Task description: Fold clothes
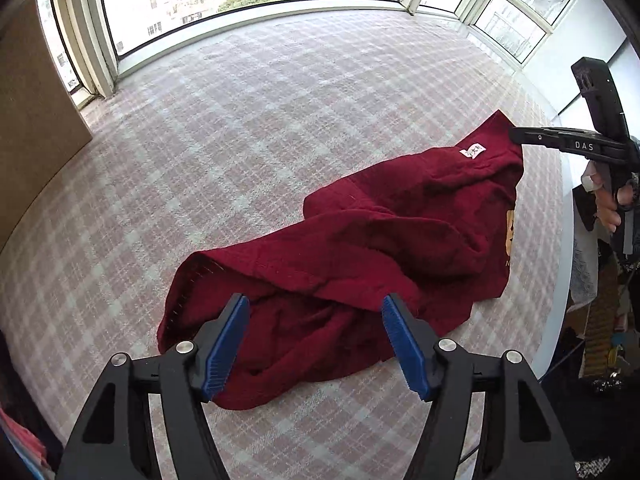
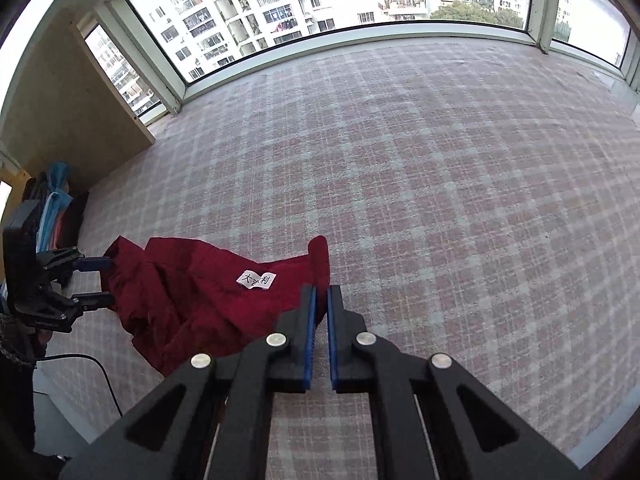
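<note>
- Progress: early stage, by my judgement — the dark red garment (image 1: 360, 248) lies crumpled on the checked cloth surface (image 1: 280, 100), with no clean fold or squared edge to be seen; spreading it flat and every fold are yet to do
- Location: the garment sits at the near side of the surface, towards the white front edge (image 1: 560, 300), well apart from the windows (image 2: 320, 0) at the far side
- Right gripper (image 2: 321, 300): blue pads nearly together with a narrow gap between them; its tip meets a raised corner of the garment, yet the right wrist view does not show fabric between the pads, so a grip cannot be confirmed
- Left gripper (image 1: 316, 308): jaws wide apart, poised over the near bunched end of the garment, holding nothing
- Garment condition: soft knit-like cloth, heaped in deep wrinkles, one layer lapped loosely over another; a white label (image 2: 256, 280) with printed characters faces up near the raised corner, and part of a yellow print (image 1: 510, 236) shows at one edge — which side is front I cannot tell
</note>
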`<state>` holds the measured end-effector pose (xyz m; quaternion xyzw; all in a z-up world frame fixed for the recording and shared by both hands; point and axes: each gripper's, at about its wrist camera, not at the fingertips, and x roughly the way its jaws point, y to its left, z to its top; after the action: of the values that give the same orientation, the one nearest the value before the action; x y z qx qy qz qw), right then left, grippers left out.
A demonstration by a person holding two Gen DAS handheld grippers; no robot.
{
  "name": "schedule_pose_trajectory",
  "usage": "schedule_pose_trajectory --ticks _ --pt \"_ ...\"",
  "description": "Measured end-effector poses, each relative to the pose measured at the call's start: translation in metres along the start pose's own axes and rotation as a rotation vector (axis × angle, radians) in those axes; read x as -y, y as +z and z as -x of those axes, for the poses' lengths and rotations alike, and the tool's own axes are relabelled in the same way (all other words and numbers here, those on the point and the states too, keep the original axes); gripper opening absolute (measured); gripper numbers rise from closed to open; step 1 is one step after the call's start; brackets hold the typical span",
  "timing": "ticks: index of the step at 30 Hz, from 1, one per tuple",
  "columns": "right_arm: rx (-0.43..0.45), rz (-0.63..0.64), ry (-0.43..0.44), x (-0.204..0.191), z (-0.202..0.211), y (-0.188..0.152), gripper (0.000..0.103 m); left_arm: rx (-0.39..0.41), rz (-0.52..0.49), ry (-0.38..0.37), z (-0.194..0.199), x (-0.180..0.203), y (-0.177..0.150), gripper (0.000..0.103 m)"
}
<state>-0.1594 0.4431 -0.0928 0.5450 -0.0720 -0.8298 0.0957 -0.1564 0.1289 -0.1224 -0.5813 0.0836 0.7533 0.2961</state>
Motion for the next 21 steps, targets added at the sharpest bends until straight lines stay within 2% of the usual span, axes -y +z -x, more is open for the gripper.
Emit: schedule_pose_trajectory --ticks 1,2,3,4,9,12,14,15,17,19,21 --pt "0.002 0.003 0.000 -0.002 -0.001 0.000 0.006 -0.025 -0.017 0.018 -0.011 0.005 0.003 0.062" --pt "0.005 0.006 0.000 -0.004 -0.001 0.000 0.006 -0.051 -0.035 0.037 -0.023 0.009 0.006 0.052" --pt "0.007 0.016 -0.005 -0.006 -0.001 -0.001 0.006 -0.071 -0.045 0.052 -0.032 0.012 0.006 0.019" --pt "0.010 0.028 -0.011 -0.008 0.000 -0.002 0.006 -0.086 -0.049 0.064 -0.038 0.013 0.003 0.005" --pt "0.024 0.000 -0.030 0.004 0.006 -0.007 0.006 -0.057 0.019 -0.028 0.000 0.007 -0.036 0.004" --pt "0.003 -0.010 -0.036 0.011 0.007 -0.015 0.006 -0.090 0.034 -0.102 0.028 0.018 -0.083 0.004" --pt "-0.010 0.002 -0.053 0.010 0.006 -0.022 0.006 -0.141 0.051 -0.175 0.040 0.025 -0.109 0.006" --pt "-0.017 0.009 -0.061 0.009 0.005 -0.025 0.006 -0.140 0.052 -0.172 0.049 0.025 -0.114 0.008" --pt "-0.025 0.018 -0.071 0.008 0.005 -0.029 0.006 -0.110 0.037 -0.118 0.074 0.024 -0.116 0.017" --pt "-0.021 0.018 -0.069 0.008 0.008 -0.030 0.006 -0.042 0.035 -0.056 0.087 0.014 -0.098 0.034" --pt "-0.016 0.018 -0.068 0.007 0.011 -0.031 0.006 0.015 0.037 0.020 0.086 -0.002 -0.070 0.041"
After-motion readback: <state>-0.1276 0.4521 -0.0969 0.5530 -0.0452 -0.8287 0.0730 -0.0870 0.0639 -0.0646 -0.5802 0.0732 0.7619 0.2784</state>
